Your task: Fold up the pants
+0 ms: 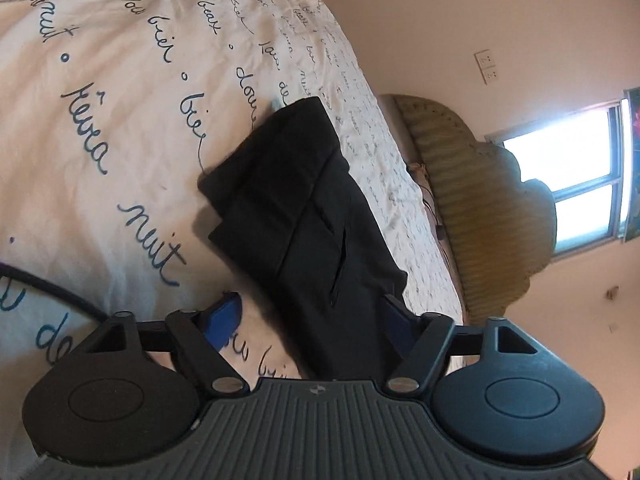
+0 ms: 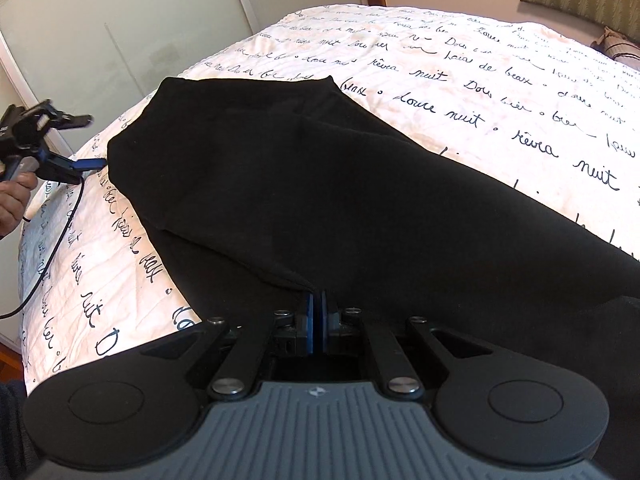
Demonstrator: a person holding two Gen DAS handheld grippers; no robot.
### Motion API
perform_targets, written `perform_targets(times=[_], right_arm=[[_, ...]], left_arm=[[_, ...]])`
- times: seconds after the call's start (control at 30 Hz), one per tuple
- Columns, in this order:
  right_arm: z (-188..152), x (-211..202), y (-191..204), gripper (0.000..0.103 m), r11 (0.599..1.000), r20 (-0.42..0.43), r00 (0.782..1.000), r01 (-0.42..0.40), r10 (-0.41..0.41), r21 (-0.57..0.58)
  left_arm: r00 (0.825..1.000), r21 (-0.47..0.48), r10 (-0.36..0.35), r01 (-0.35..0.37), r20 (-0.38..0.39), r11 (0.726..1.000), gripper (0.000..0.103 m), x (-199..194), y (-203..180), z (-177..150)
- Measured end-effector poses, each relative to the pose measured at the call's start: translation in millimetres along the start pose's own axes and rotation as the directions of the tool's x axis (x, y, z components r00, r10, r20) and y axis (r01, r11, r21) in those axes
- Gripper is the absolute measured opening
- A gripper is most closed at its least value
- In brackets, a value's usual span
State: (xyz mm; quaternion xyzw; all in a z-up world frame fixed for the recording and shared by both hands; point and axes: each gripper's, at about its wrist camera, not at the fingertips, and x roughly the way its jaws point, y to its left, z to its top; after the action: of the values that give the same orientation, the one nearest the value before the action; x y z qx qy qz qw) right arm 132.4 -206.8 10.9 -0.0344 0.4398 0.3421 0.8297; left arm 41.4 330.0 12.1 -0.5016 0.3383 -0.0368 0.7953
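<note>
White cotton covers the bed [image 2: 460, 92] under your grippers, and it gives you a broad, flat surface to fold on. Black pants [image 2: 304, 184] lie across it, already doubled into a long band that runs from the near edge toward the middle; in the left wrist view you can see a pocket slit and seams on the folded stack, so the job looks well along, probably with one more fold or a tidy-up left. Your right gripper [image 2: 316, 308] is clenched, its blue pads pressed together at a fold of the pants' near edge — judging by the cloth bunching into the pads, it is pinching that edge to keep the layers aligned. Your left gripper [image 1: 316, 316] is released, with its jaws standing apart on either side of the band's end, the cloth lying between them but not pinched; from the right wrist view it sits at the far corner of the pants, a hand [image 2: 12, 200] holding it and a cable trailing down over the bedside. That spread suits either letting go of a corner or lining up a new grab — I can't tell which. As for writing, the bedspread is printed in looping script: "nuit", "douce nuit" and "de" read clearly, the rest only in part. No brand label shows on the pants.
</note>
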Motion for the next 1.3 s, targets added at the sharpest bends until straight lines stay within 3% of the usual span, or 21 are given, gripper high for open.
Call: perform_targets(times=[0.07, 0.1, 0.33, 0.4, 0.47, 0.5, 0.57, 0.6, 0.67, 0.77, 0.8, 0.87, 0.93, 1.0, 1.13, 1.23, 1.3], right_arm=[[-1.3, -0.3, -0.5, 0.003, 1.000, 0.004, 1.000, -0.002, 0.001, 0.009], [-1.9, -0.6, -1.7, 0.003, 1.000, 0.005, 1.000, -0.006, 0.006, 0.017], [-3.6, -1.1, -8.6, 0.003, 0.998, 0.011, 0.999, -0.035, 0.034, 0.053], [-3.5, -1.1, -9.2, 0.003, 0.998, 0.011, 0.999, -0.039, 0.038, 0.057], [-3.4, -1.3, -9.3, 0.003, 0.997, 0.011, 0.999, -0.040, 0.039, 0.060], [-3.9, -1.5, -9.0, 0.003, 0.997, 0.013, 0.999, -0.039, 0.039, 0.061], [-4.1, -1.8, -8.9, 0.003, 0.997, 0.016, 0.999, -0.037, 0.036, 0.065], [-4.5, -2.1, -8.6, 0.003, 0.997, 0.017, 0.999, -0.035, 0.034, 0.066], [-4.6, -2.6, -7.1, 0.003, 0.998, 0.018, 0.999, -0.028, 0.027, 0.059], [-5.0, -2.9, -4.5, 0.003, 0.999, 0.018, 1.000, -0.016, 0.015, 0.048], [-5.0, -3.0, -4.7, 0.003, 0.999, 0.018, 1.000, -0.015, 0.015, 0.047], [-5.3, -2.5, -5.0, 0.003, 0.999, 0.019, 1.000, -0.015, 0.014, 0.051], [-6.0, -2.7, -4.8, 0.003, 0.999, 0.021, 1.000, -0.015, 0.013, 0.052], [-6.1, -3.5, -3.5, 0.003, 0.999, 0.021, 1.000, -0.009, 0.008, 0.048], [-1.8, -14.8, 4.6, 0.004, 1.000, 0.026, 1.000, 0.005, -0.005, 0.005], [6.3, -44.3, 16.0, 0.004, 0.999, 0.095, 0.995, 0.010, -0.006, -0.042], [8.7, -64.0, 23.3, 0.004, 0.998, 0.139, 0.990, 0.010, -0.001, -0.062]], left_arm=[[1.000, -0.014, -0.023, 0.023, 0.013, 1.000, 0.047, 2.4, -4.7, 4.0], [0.999, -0.009, -0.043, 0.044, 0.013, 0.999, 0.047, 2.8, -8.1, 5.6], [0.999, 0.028, -0.048, 0.048, 0.017, 0.998, 0.048, 17.5, -22.2, 11.4], [1.000, 0.029, -0.013, 0.013, 0.014, 0.999, 0.058, 25.6, -23.6, 16.5], [0.997, 0.040, 0.075, -0.074, -0.011, 0.996, 0.059, 37.6, -24.5, 20.1], [0.995, 0.064, 0.098, -0.098, -0.010, 0.993, 0.048, 41.6, -27.7, 19.9], [0.992, 0.135, 0.125, -0.125, 0.012, 0.983, 0.013, 42.1, -38.2, 22.3], [0.994, 0.156, 0.107, -0.111, 0.028, 0.982, 0.007, 38.2, -45.3, 24.3], [0.997, 0.217, 0.031, -0.046, 0.072, 0.975, 0.007, 24.2, -65.2, 26.4], [0.989, 0.331, -0.081, 0.037, 0.120, 0.943, 0.007, 2.2, -94.2, 23.0], [0.990, 0.343, -0.077, 0.033, 0.116, 0.939, 0.008, 2.4, -95.5, 20.6], [0.995, 0.334, 0.018, -0.050, 0.097, 0.941, 0.007, 12.5, -83.5, 18.9], [0.989, 0.269, 0.137, -0.146, 0.053, 0.952, 0.007, 27.6, -55.1, 20.6], [0.977, 0.214, 0.212, -0.208, 0.005, 0.954, 0.009, 37.4, -30.6, 19.1], [0.983, 0.165, 0.182, -0.179, 0.001, 0.970, 0.013, 33.7, -16.7, 14.5], [0.981, 0.177, 0.195, -0.192, -0.002, 0.965, 0.016, 34.6, -18.3, 15.6], [0.981, 0.170, 0.196, -0.192, -0.008, 0.967, 0.023, 36.1, -16.0, 19.9]])
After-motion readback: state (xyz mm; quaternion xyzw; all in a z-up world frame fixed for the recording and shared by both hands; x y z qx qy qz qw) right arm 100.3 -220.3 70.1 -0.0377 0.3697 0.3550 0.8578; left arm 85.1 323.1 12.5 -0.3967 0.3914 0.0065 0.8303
